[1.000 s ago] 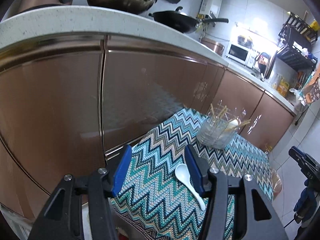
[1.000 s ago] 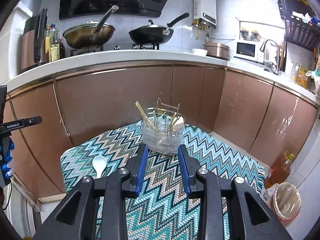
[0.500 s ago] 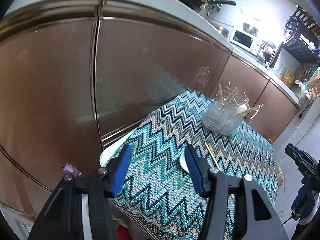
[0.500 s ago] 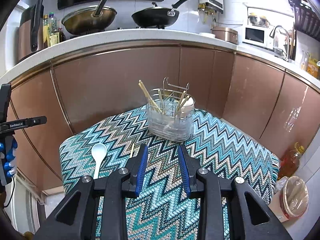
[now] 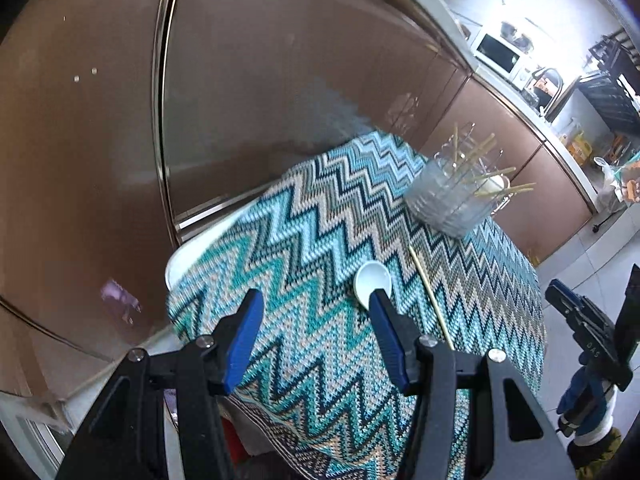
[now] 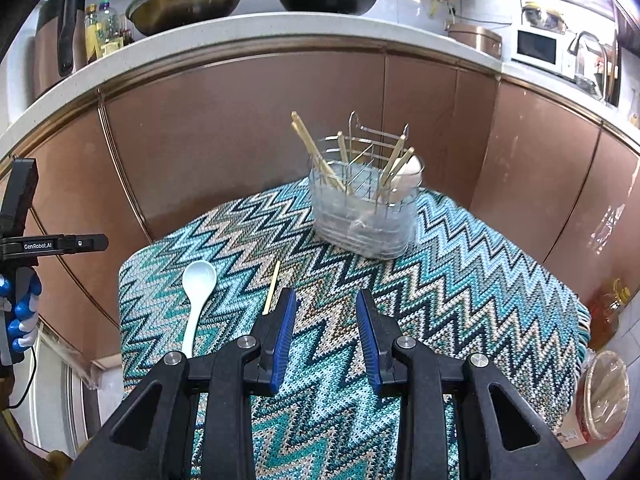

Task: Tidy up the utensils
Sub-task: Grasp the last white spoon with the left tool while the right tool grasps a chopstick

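Your L gripper (image 5: 316,300): jaws apart, nothing btwn pads, pitched steeply down. Your R gripper (image 6: 326,300): jaws narrower but w/ a clear gap, empty, tilted down. Your L hand (image 6: 22,312): blue-and-white glove, wrapped round the L gripper's handle.
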`<state>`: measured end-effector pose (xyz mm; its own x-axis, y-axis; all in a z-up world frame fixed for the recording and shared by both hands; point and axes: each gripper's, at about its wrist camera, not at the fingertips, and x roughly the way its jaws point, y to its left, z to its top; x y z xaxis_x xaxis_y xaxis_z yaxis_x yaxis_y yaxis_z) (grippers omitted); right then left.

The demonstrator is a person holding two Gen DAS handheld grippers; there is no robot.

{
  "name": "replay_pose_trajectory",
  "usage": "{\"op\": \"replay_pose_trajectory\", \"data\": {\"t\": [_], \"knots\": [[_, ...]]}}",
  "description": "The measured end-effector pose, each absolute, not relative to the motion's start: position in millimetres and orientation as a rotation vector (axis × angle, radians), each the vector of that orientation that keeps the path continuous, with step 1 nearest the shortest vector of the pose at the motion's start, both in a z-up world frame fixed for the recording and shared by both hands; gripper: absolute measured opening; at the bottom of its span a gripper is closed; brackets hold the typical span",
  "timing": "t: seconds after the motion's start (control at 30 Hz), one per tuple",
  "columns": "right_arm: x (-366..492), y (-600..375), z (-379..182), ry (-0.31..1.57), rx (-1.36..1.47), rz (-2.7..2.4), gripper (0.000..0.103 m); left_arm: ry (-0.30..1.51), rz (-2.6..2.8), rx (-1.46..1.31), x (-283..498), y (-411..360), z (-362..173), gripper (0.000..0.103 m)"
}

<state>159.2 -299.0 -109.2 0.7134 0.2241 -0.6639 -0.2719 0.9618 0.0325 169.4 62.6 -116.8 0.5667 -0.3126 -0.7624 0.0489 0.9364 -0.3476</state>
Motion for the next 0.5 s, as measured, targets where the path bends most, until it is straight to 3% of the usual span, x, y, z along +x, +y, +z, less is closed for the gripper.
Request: {"op": "replay_pose_trajectory", "data": {"t": [0.5], "knots": [[200.2, -273.5, -148.7, 0.919, -0.045, 0.440, 0.031, 1.137, -0.299, -0.392, 186.8, 48.2, -154.6, 0.053]]}}
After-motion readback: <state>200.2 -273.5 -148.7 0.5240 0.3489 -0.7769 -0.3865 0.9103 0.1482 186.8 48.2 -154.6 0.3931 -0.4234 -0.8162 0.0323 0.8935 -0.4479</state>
